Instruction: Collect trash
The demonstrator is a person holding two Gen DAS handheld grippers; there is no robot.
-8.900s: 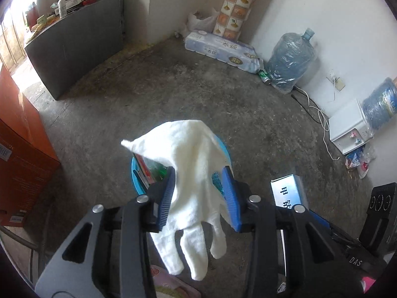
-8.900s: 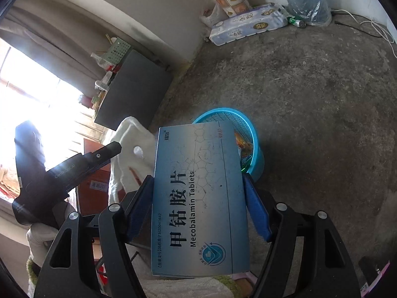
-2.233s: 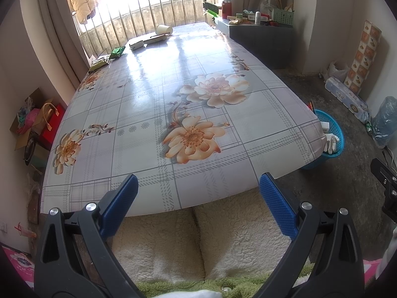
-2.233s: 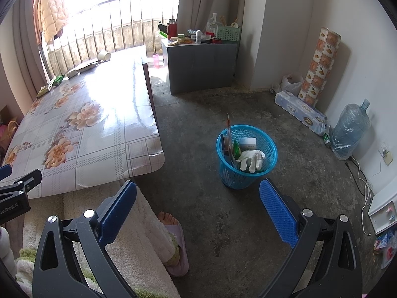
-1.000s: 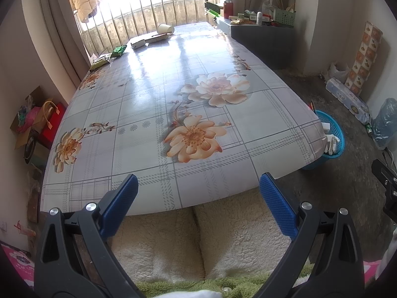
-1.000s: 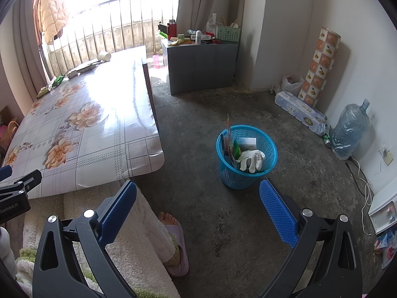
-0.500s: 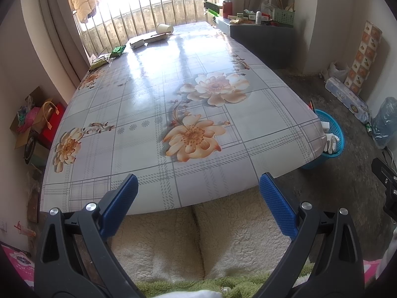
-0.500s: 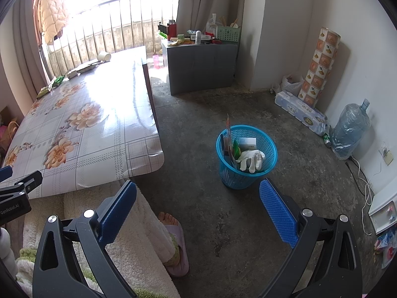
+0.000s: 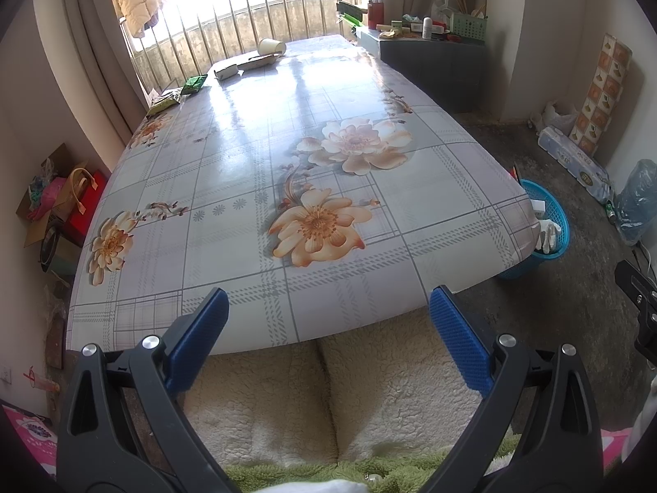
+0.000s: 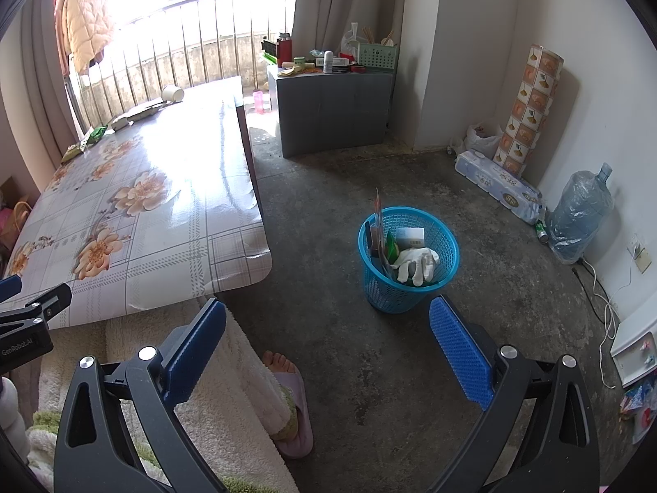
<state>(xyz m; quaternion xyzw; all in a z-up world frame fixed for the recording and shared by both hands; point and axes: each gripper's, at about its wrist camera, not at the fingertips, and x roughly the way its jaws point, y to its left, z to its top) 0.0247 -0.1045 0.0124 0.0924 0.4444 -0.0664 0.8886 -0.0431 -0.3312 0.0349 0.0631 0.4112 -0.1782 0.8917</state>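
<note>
Trash in the blue basket (image 10: 443,242): white glove (image 10: 414,265), seemingly a box; both tongs (image 9: 328,324) (image 10: 328,328) gape empty.

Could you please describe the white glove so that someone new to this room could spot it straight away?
Look at the bare concrete floor to the right of the flowered table, where a blue mesh basket stands alone. The white glove lies on top of the rubbish inside, fingers draped towards the near rim. It is the only soft, fingered item there, next to a small white box and flat packets.
</note>
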